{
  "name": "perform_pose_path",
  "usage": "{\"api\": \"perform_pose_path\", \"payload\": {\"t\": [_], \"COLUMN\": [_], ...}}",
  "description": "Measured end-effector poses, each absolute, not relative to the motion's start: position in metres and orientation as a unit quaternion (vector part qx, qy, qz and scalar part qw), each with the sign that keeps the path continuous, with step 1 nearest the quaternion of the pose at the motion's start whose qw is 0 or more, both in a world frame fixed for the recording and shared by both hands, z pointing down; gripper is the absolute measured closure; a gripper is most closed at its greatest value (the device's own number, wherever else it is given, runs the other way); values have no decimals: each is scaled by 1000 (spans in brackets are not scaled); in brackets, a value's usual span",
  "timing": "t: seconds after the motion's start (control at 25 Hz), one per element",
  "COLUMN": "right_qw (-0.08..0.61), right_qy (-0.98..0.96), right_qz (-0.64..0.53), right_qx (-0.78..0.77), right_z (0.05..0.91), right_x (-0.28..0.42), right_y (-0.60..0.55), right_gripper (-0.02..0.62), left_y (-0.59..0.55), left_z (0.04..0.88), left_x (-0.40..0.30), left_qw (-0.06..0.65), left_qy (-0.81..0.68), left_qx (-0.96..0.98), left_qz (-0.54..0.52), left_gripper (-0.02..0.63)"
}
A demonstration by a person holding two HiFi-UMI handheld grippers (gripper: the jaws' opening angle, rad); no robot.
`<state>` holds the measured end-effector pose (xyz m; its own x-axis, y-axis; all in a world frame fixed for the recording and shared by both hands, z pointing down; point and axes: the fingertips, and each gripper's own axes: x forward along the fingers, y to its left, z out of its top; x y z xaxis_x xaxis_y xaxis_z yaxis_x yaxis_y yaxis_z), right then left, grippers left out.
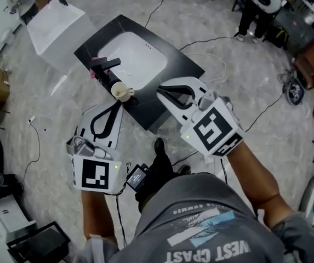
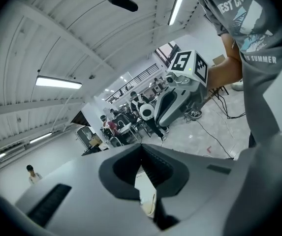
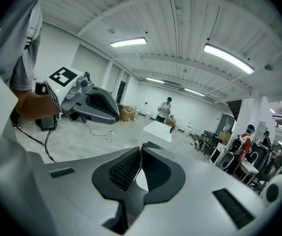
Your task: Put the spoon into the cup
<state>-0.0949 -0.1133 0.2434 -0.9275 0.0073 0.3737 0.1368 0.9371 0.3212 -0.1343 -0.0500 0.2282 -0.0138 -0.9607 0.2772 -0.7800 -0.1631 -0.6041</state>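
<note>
Cream cup (image 1: 122, 90) stands upright at the near edge of a white tray (image 1: 146, 56) on the black desk (image 1: 184, 64). Spoon: cannot be made out in any view. Left tool (image 1: 118, 104) sits just beside the cup on its near side, jaws together, nothing between them. Right tool (image 1: 159, 90) is near the cup's right, jaws likewise closed and empty. A dark fixture (image 1: 103, 64) stands beyond the cup.
</note>
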Motion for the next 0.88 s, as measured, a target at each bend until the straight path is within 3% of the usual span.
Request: {"api": "perform_pose_path", "payload": {"t": [0.88], "right_qw": [171], "right_qy": [-967], "right_qz": [-185], "right_qx": [-26], "right_z": [220], "right_x": [9], "right_y": [-55], "right_gripper": [566], "left_y": [-19], "left_z": [212], "left_x": [-42], "left_qw": [159], "left_qy": [612], "left_qx": [-717], "left_qz": [-293], "left_gripper": [604]}}
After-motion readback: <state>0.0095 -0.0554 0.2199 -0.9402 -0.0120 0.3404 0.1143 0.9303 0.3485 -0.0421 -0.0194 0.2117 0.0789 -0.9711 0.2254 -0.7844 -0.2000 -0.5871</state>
